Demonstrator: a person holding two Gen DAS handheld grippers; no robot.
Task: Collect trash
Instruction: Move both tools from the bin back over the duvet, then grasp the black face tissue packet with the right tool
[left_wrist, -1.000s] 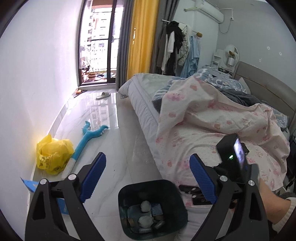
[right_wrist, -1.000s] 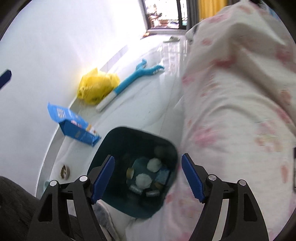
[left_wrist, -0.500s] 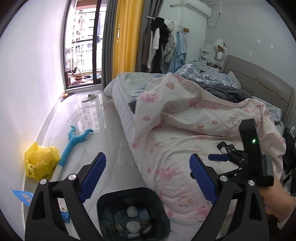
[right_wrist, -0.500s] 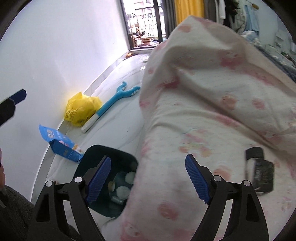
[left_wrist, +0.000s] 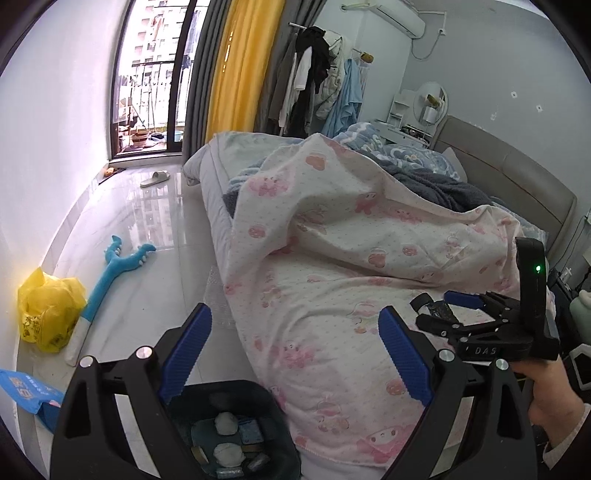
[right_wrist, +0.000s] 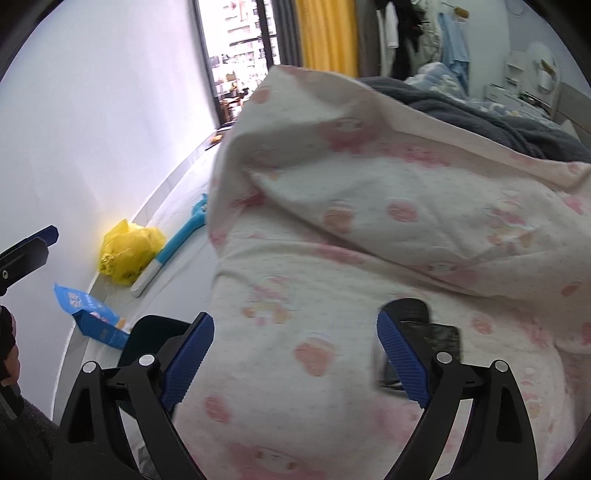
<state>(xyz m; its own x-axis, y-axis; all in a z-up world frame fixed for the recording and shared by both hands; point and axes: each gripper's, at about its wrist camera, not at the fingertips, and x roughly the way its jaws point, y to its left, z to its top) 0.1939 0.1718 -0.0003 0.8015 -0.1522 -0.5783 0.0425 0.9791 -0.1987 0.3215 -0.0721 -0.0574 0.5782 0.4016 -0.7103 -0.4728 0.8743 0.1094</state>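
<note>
A dark teal trash bin (left_wrist: 236, 424) stands on the floor beside the bed, holding white wads and small wrappers; its rim shows in the right wrist view (right_wrist: 147, 332). My left gripper (left_wrist: 295, 354) is open and empty above the bin and bed edge. My right gripper (right_wrist: 295, 362) is open and empty over the pink-patterned quilt (right_wrist: 351, 258). A dark wrapper-like item (right_wrist: 436, 332) lies on the quilt just behind the right fingertip (right_wrist: 402, 362). The right gripper also shows in the left wrist view (left_wrist: 461, 306), near that dark item.
On the floor by the white wall lie a yellow plastic bag (left_wrist: 48, 310), a blue-and-white long-handled toy (left_wrist: 110, 273) and an open blue box (right_wrist: 88, 314). A slipper (left_wrist: 155, 179) lies near the balcony door. The bed fills the right side.
Both grippers have lifted and swung right, from over the bin toward the bed. The right gripper now hovers over the quilt by the dark item. Both stayed open.
</note>
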